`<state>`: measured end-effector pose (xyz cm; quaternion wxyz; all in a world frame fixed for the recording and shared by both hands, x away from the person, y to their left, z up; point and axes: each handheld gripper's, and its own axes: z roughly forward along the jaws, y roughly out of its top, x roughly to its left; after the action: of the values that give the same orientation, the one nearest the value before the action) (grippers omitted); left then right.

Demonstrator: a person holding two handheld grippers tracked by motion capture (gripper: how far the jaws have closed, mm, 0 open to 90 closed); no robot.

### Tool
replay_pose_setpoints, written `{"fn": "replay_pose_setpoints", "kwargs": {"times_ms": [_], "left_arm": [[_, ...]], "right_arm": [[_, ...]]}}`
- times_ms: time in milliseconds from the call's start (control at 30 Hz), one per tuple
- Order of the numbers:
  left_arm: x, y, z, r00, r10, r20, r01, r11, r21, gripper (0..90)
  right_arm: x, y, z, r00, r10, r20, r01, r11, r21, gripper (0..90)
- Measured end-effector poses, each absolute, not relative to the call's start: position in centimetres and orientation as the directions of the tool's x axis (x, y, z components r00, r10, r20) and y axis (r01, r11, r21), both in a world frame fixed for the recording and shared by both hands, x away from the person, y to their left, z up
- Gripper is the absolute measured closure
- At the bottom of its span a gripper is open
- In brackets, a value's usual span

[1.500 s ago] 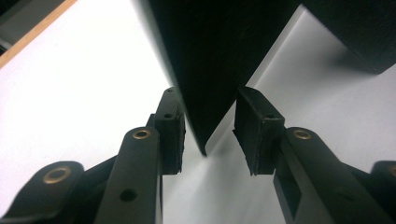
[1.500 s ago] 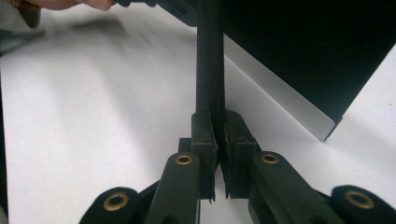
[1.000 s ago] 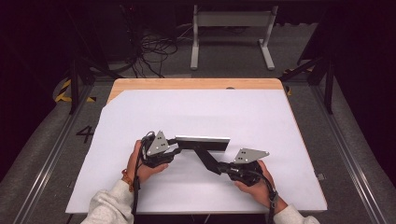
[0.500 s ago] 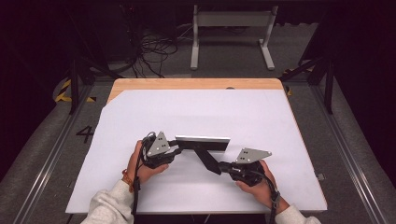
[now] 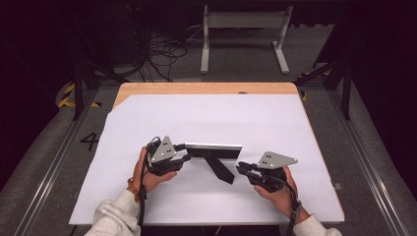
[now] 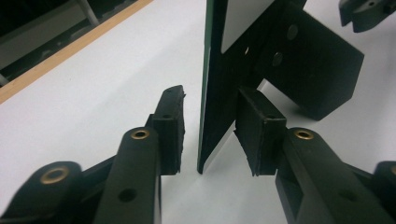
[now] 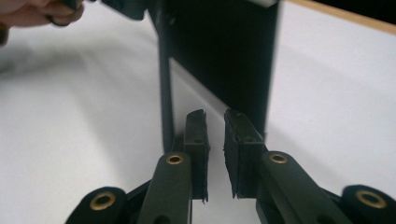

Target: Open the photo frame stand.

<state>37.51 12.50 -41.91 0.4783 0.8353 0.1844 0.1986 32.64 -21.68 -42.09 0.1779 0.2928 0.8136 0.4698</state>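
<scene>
At the left of the high view we hold the left tool [image 5: 181, 156] low over the white sheet [image 5: 206, 118] that covers the table [image 5: 196, 88], its grey three-cornered plate uppermost and its tip meeting the left end of the upright panel [image 5: 214, 150]. In the left gripper view that panel [image 6: 212, 84] stands edge-on between the two pads: the right-hand pad sits against or just beside its dark back face, while the left-hand pad stands clear of the green-edged front with white sheet showing in the gap, so the left tool is part open around the panel's end and does not clamp it; its jaws have just been opening. The panel itself stands on its long edge on the sheet, white face on one side, with a black stand [image 5: 220, 168] fixed to its back and slanting down to the sheet toward us; in the left gripper view this stand [image 6: 313, 70] rises just beyond the right-hand pad. Further right in the high view, our right tool [image 5: 241, 169] lies near the foot of the stand, just apart from it, held in the right hand [image 5: 278, 189]. In the right gripper view its pads stand a narrow gap apart with only white sheet between them, so it holds nothing, and its jaws have just been opening a little; the dark back of the panel [image 7: 224, 51] rises straight ahead of the tips, and the left hand [image 7: 32, 14] shows at the upper left corner.
</scene>
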Motion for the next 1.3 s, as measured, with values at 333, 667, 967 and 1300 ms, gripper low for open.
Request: {"fn": "replay_pose_setpoints", "kwargs": {"times_ms": [333, 667, 967, 1300], "left_arm": [[37.7, 12.8, -40.9, 0.849, 0.513, 0.124, 0.116, -0.411, 0.904, 53.2], [37.3, 12.2, -40.7, 0.862, 0.488, 0.133, 0.097, -0.418, 0.903, 53.8], [37.0, 11.9, -40.5, 0.871, 0.471, 0.14, 0.082, -0.421, 0.903, 62.2], [37.0, 12.2, -40.4, 0.868, 0.479, 0.134, 0.094, -0.422, 0.902, 68.4]], "right_arm": [[33.4, -22.2, -41.2, -0.72, 0.694, -0.009, 0.313, 0.336, 0.889, 62.1], [33.4, -21.3, -40.7, -0.725, 0.688, -0.031, 0.282, 0.338, 0.898, 60.2], [33.3, -21.2, -40.4, -0.724, 0.688, -0.049, 0.251, 0.329, 0.91, 69.5], [33.7, -21.3, -40.2, -0.724, 0.689, -0.044, 0.253, 0.323, 0.912, 74.0]]}}
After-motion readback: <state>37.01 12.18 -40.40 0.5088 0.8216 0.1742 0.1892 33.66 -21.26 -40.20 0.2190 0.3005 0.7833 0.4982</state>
